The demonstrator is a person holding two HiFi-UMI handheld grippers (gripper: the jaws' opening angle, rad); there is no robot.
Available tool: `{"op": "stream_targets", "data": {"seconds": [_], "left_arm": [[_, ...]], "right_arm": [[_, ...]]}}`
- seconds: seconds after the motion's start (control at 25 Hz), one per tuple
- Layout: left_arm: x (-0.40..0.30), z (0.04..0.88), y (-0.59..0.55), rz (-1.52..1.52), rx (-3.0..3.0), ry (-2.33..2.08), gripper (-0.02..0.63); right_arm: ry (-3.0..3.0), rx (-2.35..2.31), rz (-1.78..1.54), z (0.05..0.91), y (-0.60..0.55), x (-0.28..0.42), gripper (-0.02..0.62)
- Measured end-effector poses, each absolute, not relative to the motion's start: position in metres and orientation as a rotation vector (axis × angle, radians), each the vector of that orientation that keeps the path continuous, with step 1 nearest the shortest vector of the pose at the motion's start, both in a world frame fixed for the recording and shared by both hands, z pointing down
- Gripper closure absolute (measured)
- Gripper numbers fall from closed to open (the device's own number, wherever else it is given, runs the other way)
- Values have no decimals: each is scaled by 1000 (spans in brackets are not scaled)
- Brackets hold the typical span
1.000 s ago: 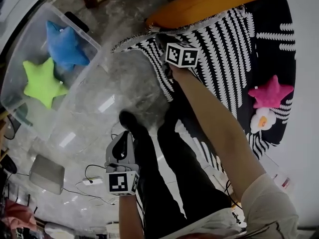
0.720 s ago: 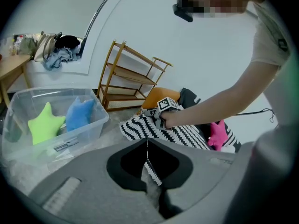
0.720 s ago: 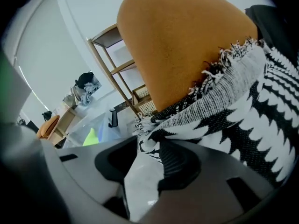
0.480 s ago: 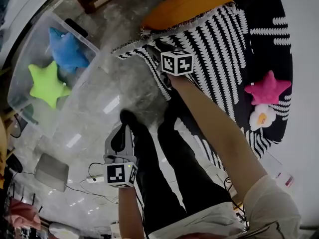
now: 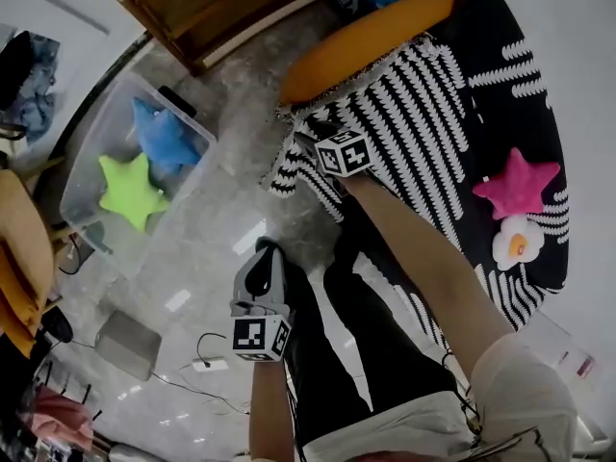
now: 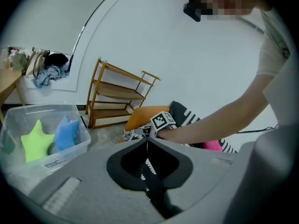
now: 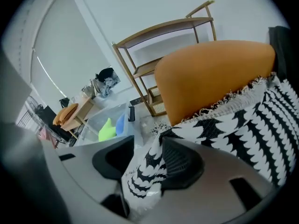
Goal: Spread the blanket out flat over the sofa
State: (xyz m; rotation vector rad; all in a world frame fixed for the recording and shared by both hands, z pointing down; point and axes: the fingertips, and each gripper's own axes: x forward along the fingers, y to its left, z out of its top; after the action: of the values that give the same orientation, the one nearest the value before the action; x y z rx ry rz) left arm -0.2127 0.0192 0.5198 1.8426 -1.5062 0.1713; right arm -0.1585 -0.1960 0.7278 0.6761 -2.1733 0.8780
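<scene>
The blanket point(image 5: 433, 114) lay draped over the sofa point(image 5: 366, 37), one corner hanging off the front edge toward the floor point(image 5: 221, 229), and the right gripper point(image 5: 310, 141) was at that corner. Its jaws had just been opening. In the right gripper view a fold of the cloth stood between them, lying against one ribbed pad and clear of the other — between the jaws but not pinched. The left gripper point(image 5: 262, 263) hung well apart from the blanket, low beside the person's legs, with its jaws together on nothing.

The blanket was a soft weave, black with white feather-like stripes and a pale fringe along its edge. The sofa's bare part was smooth, rounded and orange. On the blanket lay a pink star cushion point(image 5: 515, 183) and, just beside it, a white flower plush point(image 5: 520, 243) with a yellow centre. The floor was glossy grey stone. A clear plastic bin point(image 5: 106, 133) held a green star point(image 5: 130, 191) and a blue star point(image 5: 168, 142). It bore a label point(image 6: 55, 163) whose print was too small to read. Each gripper's cube carried square black-and-white markers.
</scene>
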Motion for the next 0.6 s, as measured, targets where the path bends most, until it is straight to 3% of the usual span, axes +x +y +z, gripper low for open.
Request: {"op": "stream_targets", "data": {"seconds": [0.28, 0.6], "left_arm": [[-216, 570, 67, 250, 1795, -1507, 588], [-245, 612, 85, 274, 1764, -1500, 588]], "right_arm": [[-2168, 874, 1087, 795, -202, -180, 416], [-2096, 785, 1069, 852, -158, -190, 413]]}}
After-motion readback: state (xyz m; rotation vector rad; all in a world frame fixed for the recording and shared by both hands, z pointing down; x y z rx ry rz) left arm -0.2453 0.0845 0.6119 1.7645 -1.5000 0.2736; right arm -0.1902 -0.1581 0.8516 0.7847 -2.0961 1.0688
